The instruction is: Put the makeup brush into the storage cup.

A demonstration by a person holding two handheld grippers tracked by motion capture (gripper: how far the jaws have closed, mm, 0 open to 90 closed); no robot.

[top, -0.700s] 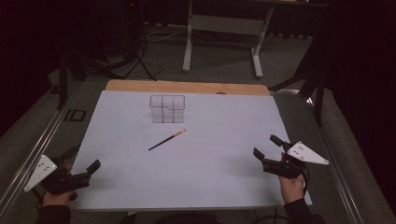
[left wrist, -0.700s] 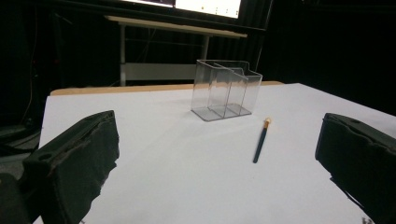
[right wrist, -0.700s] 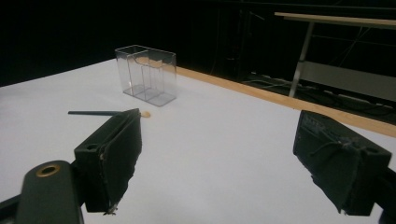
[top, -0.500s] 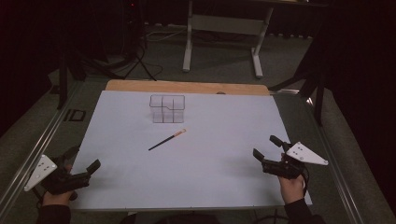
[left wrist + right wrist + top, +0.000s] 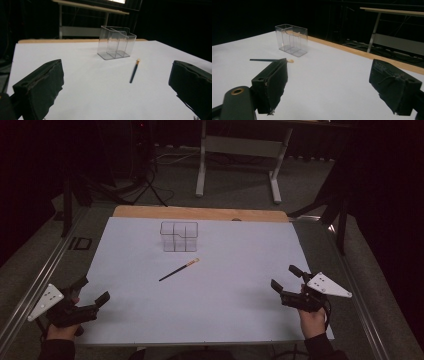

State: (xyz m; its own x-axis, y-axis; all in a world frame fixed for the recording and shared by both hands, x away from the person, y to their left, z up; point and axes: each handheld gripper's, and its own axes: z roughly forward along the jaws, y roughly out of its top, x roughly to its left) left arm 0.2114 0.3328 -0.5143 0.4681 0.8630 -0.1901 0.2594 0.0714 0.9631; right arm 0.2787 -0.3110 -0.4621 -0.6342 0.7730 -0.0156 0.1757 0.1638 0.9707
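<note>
High view: pencil (image 5: 179, 270) btwn open claws.

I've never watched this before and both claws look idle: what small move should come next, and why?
Probably the right gripper should reach toward the pencil. Its jaws stand open and empty, the pencil lies flat and untouched on the white table, near the clear holder, and the left gripper is also open, waiting at the edge.

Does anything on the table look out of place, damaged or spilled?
Nothing stands out. The clear organizer stands upright on the white table, and the pencil lies flat in front of it, apart from it. Nothing looks spilled or broken.
</note>
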